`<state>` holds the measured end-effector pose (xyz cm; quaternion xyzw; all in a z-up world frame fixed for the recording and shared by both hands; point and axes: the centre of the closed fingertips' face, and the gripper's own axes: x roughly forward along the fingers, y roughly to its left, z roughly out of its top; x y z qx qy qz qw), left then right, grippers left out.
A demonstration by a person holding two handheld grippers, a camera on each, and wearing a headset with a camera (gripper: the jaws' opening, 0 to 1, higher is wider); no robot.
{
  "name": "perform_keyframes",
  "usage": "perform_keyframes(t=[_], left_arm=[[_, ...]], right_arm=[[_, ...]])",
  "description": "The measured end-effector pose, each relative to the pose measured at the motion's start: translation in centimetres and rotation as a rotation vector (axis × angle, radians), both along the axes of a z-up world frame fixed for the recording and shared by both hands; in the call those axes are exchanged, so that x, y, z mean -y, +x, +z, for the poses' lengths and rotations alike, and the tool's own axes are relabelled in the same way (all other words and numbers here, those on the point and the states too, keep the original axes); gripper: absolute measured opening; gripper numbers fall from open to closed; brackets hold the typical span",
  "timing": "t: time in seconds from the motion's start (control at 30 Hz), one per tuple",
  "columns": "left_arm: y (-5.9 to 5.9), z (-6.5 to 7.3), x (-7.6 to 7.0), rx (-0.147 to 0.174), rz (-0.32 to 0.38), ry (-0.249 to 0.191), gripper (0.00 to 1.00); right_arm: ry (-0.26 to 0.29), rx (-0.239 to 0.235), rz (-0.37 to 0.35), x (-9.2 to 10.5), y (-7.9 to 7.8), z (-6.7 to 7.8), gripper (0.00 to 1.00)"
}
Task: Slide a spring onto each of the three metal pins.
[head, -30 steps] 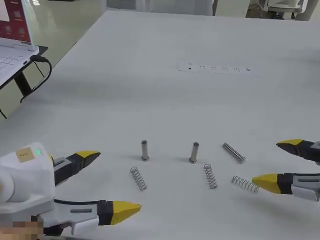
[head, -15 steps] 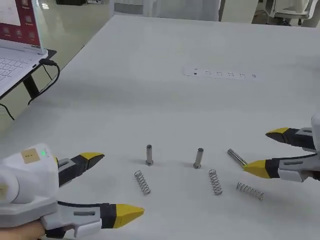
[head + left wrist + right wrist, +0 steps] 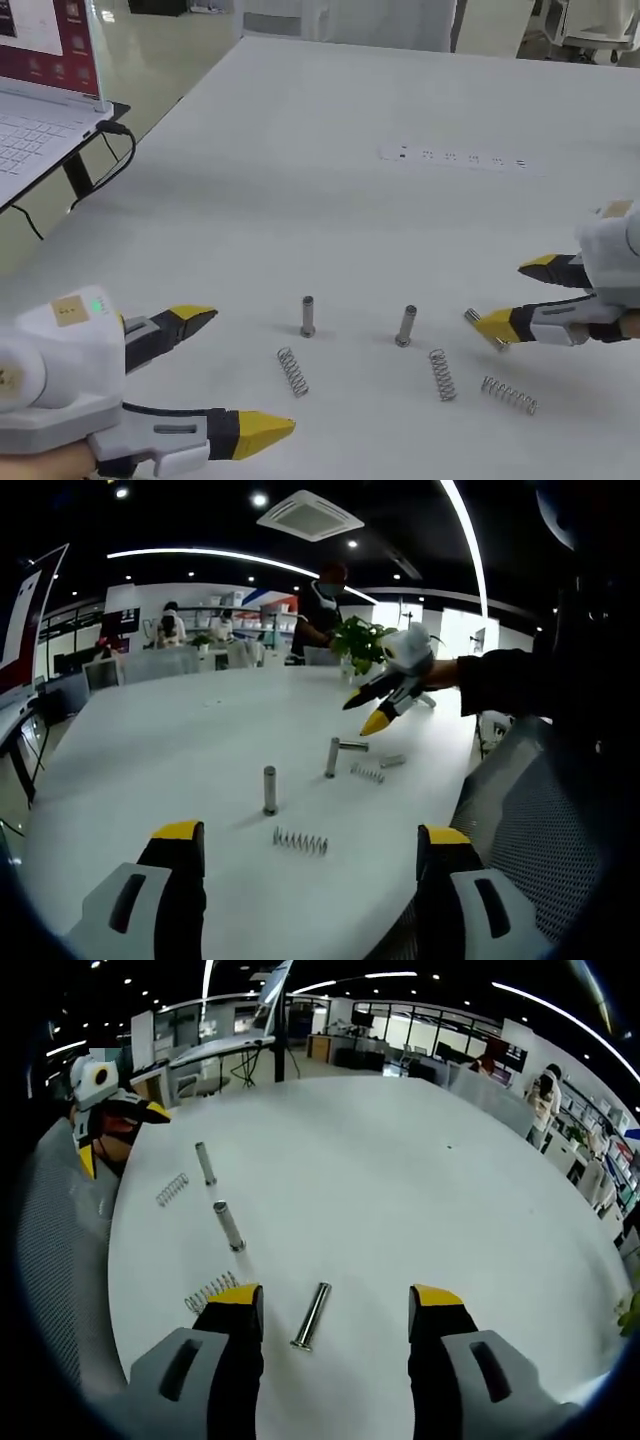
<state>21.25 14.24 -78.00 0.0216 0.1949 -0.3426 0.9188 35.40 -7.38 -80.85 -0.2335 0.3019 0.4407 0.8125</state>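
**Jaws apart on both sides, nothing clamped**

The white table (image 3: 350, 220) is carrying all the parts in a loose row close to its near edge. In that row the left pin (image 3: 308, 316) and the middle pin (image 3: 405, 326) are standing upright side by side. The third pin (image 3: 311, 1315) is lying flat further right.

Three springs are lying loose on the surface, none on a pin. The left spring (image 3: 292, 371) is just nearer the edge than the left pin. The middle spring (image 3: 442, 375) is beside the middle pin. The right spring (image 3: 509, 395) is lying furthest right.

The right gripper (image 3: 515, 295) is hovering with its jaws apart, straddling the third pin — whether it is touching the pin, I cannot tell. The left gripper (image 3: 235, 372) is hovering over the near edge, left of the left spring, jaws spread wide and gripping nothing.

A laptop (image 3: 40, 100) is sitting beyond the left edge. A power strip (image 3: 450, 158) is lying further back.
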Motion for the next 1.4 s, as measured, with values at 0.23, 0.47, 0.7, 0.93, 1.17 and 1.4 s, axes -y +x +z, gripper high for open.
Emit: perform_keyframes(t=[0.23, 0.47, 0.7, 0.93, 1.17, 1.4], left_arm=[[-0.1, -0.1, 0.1, -0.004, -0.004, -0.003, 0.84], [0.0, -0.1, 0.2, -0.005, -0.003, -0.009, 0.83], [0.0, 0.0, 0.1, -0.004, 0.001, -0.015, 0.83], [0.1, 0.1, 0.1, -0.002, 0.003, -0.022, 0.82], [0.0, 0.1, 0.1, -0.002, 0.001, -0.025, 0.82], [0.0, 0.1, 0.1, 0.000, 0.001, -0.025, 0.82]], right_arm=[[-0.053, -0.017, -0.008, -0.4, 0.1, -1.2, 0.52], [-0.106, -0.037, -0.026, -0.7, 0.4, -2.0, 0.39], [-0.130, -0.064, -0.031, -1.6, 0.2, -2.4, 0.28], [-0.161, -0.107, -0.064, -1.7, 0.3, -3.0, 0.18], [-0.192, -0.144, -0.088, -1.4, 0.1, -3.8, 0.14], [-0.202, -0.164, -0.101, -1.5, 0.2, -4.1, 0.11]])
